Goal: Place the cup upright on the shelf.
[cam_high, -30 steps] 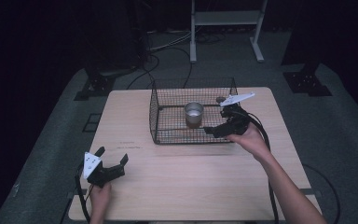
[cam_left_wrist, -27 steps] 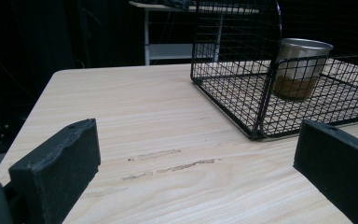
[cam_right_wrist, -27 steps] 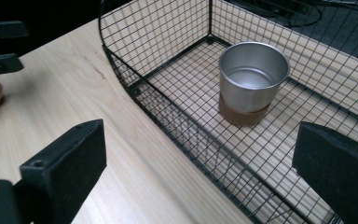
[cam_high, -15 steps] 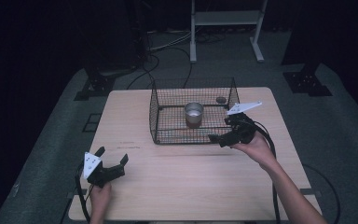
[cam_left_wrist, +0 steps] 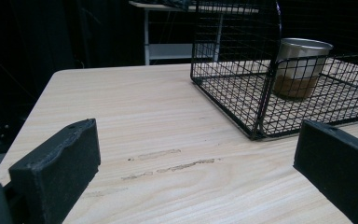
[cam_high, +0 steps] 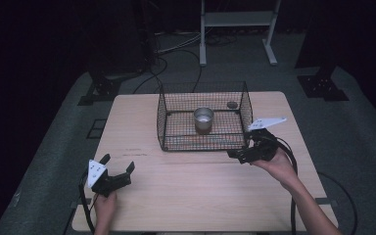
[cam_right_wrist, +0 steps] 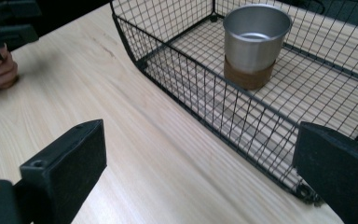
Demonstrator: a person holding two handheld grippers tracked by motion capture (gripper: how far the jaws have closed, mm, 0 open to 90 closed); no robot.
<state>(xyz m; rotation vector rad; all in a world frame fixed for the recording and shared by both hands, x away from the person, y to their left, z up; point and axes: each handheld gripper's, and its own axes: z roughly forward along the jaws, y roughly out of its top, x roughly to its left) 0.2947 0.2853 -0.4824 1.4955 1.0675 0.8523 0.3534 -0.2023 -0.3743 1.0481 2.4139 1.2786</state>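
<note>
Metal cup (cam_high: 203, 119) stands upright inside the wire basket (cam_high: 162, 122), just above the centre of the high view, on the basket's mesh floor with a brown band around its lower part. My right gripper (cam_high: 238, 155) sits right of centre in that view, just outside the basket's near right corner, with my right hand (cam_high: 274, 164) behind it and my forearm running down to the lower right edge. Its jaws stand wide apart with nothing between them. In the right gripper view the two black jaws rise at the lower left and lower right, and the cup (cam_right_wrist: 254, 44) lies at the top of the frame, beyond the basket's (cam_right_wrist: 182, 65) near wall and well apart from both jaws, so the mesh is between my fingers (cam_right_wrist: 67, 165) and the cup.

My left gripper (cam_high: 118, 176) rests low at the lower left of the high view, near the front edge of the wooden table (cam_high: 186, 196), held by my left hand (cam_high: 105, 205). Its jaws are also spread, gripping nothing. In the left gripper view the cup (cam_left_wrist: 303, 66) shows at the upper right, behind the basket's (cam_left_wrist: 223, 70) corner post, far from my jaws, with bare tabletop (cam_left_wrist: 135, 121) between.
</note>
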